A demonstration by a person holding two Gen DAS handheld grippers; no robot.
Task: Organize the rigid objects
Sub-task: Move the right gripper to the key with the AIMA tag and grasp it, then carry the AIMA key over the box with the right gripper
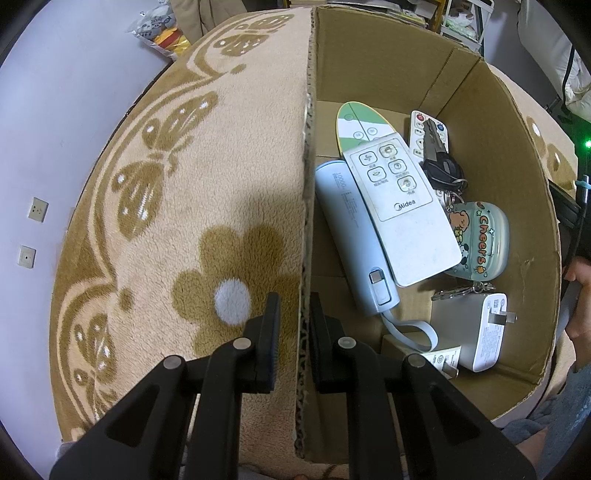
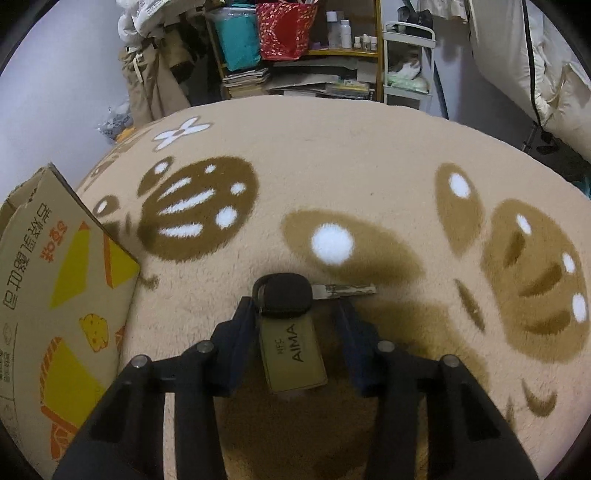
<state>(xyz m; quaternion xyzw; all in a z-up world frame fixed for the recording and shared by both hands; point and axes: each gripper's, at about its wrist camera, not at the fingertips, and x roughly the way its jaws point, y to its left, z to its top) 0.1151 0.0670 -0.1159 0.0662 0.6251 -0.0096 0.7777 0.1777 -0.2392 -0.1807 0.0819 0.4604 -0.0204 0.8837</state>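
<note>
Left claw (image 1: 294, 325) clamps box wall (image 1: 307, 206), steadying it. Right claw (image 2: 295, 314) open, straddling key (image 2: 286, 295) and tag (image 2: 295, 354) on blanket (image 2: 332, 166), lower centre. I'd pinch black head squarely, avoid snagging pile.

A plush beige blanket (image 2: 332, 166) with brown butterfly and flower patterns covers the surface in both views. Beyond its far edge stands a yellow-framed shelf (image 2: 376, 51) holding stacked books, bottles, a teal bag and a red patterned bag (image 2: 284, 29). A white rack (image 2: 406, 62) stands to its right. The pale wall (image 1: 55, 110) on the left carries two small sockets (image 1: 38, 209).
</note>
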